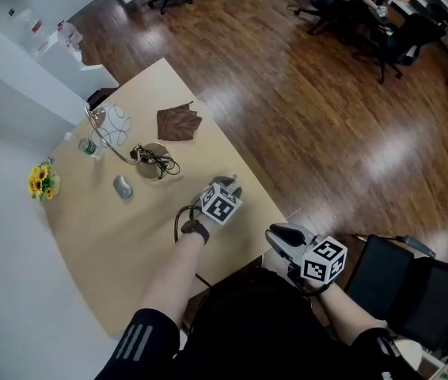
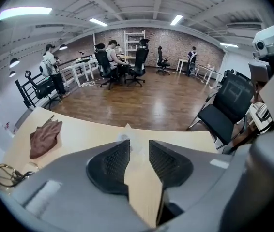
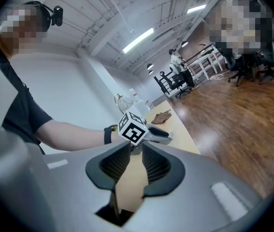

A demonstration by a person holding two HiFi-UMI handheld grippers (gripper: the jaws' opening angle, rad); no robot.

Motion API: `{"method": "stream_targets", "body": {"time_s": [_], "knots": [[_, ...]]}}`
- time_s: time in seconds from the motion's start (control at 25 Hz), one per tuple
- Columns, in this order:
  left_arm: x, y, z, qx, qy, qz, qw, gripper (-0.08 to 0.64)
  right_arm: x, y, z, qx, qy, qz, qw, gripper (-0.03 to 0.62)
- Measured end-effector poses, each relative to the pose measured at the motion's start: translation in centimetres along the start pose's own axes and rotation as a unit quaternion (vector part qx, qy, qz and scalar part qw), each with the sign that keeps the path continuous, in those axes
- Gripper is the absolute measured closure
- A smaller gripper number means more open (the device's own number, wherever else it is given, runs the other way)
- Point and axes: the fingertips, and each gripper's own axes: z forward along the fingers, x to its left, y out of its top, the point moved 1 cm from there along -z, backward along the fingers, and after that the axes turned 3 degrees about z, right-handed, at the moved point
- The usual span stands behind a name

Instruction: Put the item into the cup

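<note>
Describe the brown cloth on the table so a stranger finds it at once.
Find the light wooden table beside the dark wood floor. At its far end, right of the white globe, lies the crumpled brown cloth. It is the only flat, soft, brown thing there.

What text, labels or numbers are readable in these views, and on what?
No readable words or numbers in any view.
Left cube: black-and-white square markers only, no text.
Right cube: square markers only, no text.
Bottles on the white surface beyond the table: red labels, too small to read.
</note>
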Motion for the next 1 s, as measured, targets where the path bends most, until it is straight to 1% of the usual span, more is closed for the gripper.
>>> {"method": "stream_targets", "body": {"time_s": [0.16,0.24,0.4,0.64,0.88,1.0], "knots": [[-1.2,-0.3,0.2,0.010,-0.032,0.011,0.9994,0.408,0.0,-0.2,0.3,0.004,0.003,0.001,1.000,0.503],[-1.5,-0.2,0.0,0.013,-0.039,0.020,0.9990,0.405,0.1,0.0,0.5,0.006,0.006,-0.001,1.000,0.503],[-1.4,-0.1,-0.5,0.015,-0.033,0.034,0.9987,0.405,0.1,0.4,0.7,0.007,0.010,-0.001,1.000,0.503],[-2.0,0.2,-0.8,0.003,-0.041,0.032,0.9986,0.394,0.2,0.0,0.7,0.013,0.011,-0.003,1.000,0.503],[-2.4,-0.3,-0.4,0.015,-0.046,0.031,0.9983,0.390,0.1,-0.4,0.3,0.016,0.010,-0.002,1.000,0.505],[-2.3,-0.7,-0.5,0.020,-0.041,0.032,0.9984,0.390,0.1,-0.5,0.2,0.018,0.011,-0.001,1.000,0.505]]}}
